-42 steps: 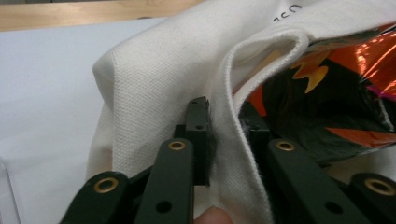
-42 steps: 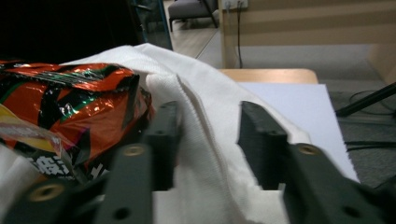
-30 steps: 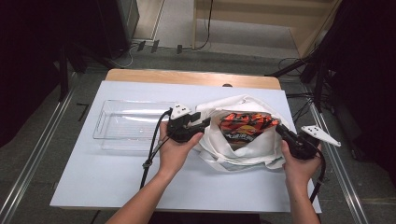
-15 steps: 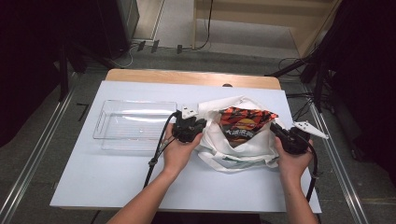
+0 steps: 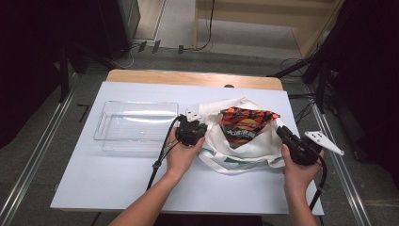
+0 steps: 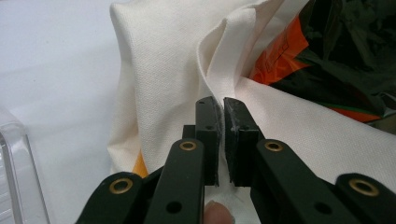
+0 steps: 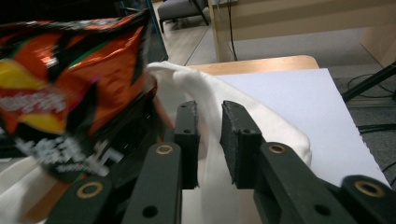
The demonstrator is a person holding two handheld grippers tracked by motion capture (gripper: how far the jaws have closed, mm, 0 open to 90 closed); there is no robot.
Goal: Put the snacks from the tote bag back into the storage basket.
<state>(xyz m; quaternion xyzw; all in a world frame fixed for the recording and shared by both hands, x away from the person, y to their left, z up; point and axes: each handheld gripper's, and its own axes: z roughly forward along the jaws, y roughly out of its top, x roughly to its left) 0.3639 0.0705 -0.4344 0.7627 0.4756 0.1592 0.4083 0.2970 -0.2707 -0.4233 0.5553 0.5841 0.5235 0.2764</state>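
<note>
A white tote bag (image 5: pixel 235 151) lies open on the table, with an orange and black chip bag (image 5: pixel 244 125) standing in its mouth. My left gripper (image 5: pixel 203 129) is at the bag's left rim. In the left gripper view its jaws (image 6: pixel 220 105) are shut on a fold of the white cloth (image 6: pixel 159 70), and the chip bag (image 6: pixel 336 46) lies just behind. My right gripper (image 5: pixel 282 133) is at the bag's right rim. Its jaws (image 7: pixel 210 112) have just been opening and stand apart, with the cloth (image 7: pixel 261 116) running loosely between them beside the chip bag (image 7: pixel 70 70).
A clear plastic tray (image 5: pixel 136 104) sits empty on the white table cover (image 5: pixel 117 174), left of the bag, and its corner (image 6: pixel 14 177) lies close to my left gripper. The wooden table edge (image 5: pixel 188 77) runs along the back. Cables trail from both grippers toward the front.
My left hand has sunk a little at the bag's left rim. My right hand moved in toward the bag, then eased back to the right. The bag's right side has slackened.
</note>
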